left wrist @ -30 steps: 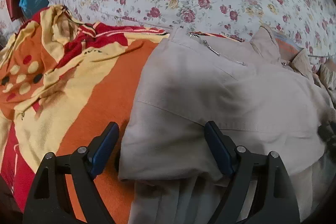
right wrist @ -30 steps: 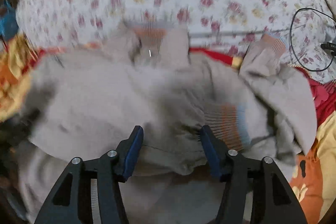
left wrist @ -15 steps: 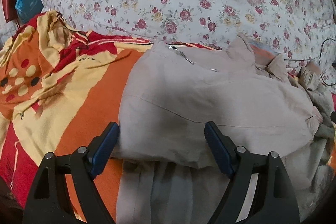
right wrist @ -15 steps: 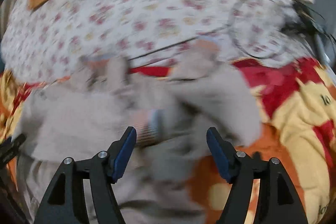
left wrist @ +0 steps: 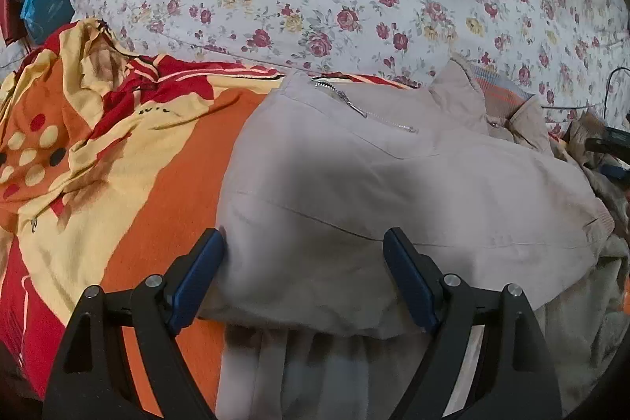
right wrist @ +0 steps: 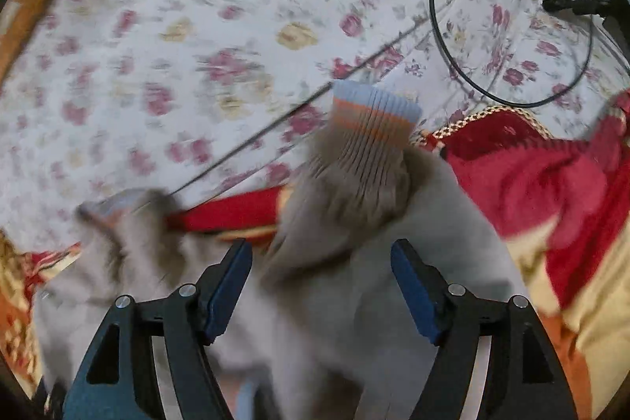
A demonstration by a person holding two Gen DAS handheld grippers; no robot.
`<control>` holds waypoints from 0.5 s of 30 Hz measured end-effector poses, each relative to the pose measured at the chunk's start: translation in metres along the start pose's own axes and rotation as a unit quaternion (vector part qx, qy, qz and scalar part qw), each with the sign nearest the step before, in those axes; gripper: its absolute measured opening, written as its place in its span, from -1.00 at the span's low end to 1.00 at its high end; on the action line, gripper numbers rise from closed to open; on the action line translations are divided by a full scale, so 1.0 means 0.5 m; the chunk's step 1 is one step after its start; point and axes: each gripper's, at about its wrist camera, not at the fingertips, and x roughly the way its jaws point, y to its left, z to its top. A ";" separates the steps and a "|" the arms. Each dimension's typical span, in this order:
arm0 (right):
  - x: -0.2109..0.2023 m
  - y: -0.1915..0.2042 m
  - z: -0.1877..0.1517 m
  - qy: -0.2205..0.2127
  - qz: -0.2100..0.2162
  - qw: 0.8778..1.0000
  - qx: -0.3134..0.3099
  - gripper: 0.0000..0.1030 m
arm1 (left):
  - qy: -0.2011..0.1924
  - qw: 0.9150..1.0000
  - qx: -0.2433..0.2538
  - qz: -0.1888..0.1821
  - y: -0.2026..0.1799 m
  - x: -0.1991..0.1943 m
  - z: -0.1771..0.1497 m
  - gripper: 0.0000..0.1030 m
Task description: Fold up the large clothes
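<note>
Beige jacket [left wrist: 393, 184] lies on the orange/yellow blanket [left wrist: 118, 184], long axis running left-right across the left view. R gripper [right wrist: 321, 286] is nearer the loose sleeve: ribbed striped cuff [right wrist: 370, 121] sits just ahead of its fingertips, sleeve running away from them. R jaws have just been opening, pads clear of the cloth. L gripper [left wrist: 303, 278] spread wide over the folded edge, gripping nothing. Vs earlier frame: R view swung from jacket body to the sleeve; L barely changed.
</note>
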 end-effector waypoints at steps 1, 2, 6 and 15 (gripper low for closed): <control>0.020 -0.006 0.009 0.010 -0.007 1.000 0.009 0.44 | 0.000 1.000 0.000 0.000 0.000 0.001 0.001 0.62; 0.038 -0.014 0.017 0.018 -0.003 1.000 0.021 0.33 | 0.000 1.000 0.001 0.000 0.001 0.002 0.002 0.62; 0.028 -0.035 0.029 0.014 0.033 0.999 0.026 -0.93 | 0.002 1.000 0.000 0.003 0.004 0.002 0.006 0.62; -0.323 0.009 0.033 -0.072 0.199 0.970 -0.118 -0.94 | -0.048 0.998 -0.037 -0.012 0.046 -0.082 0.033 0.62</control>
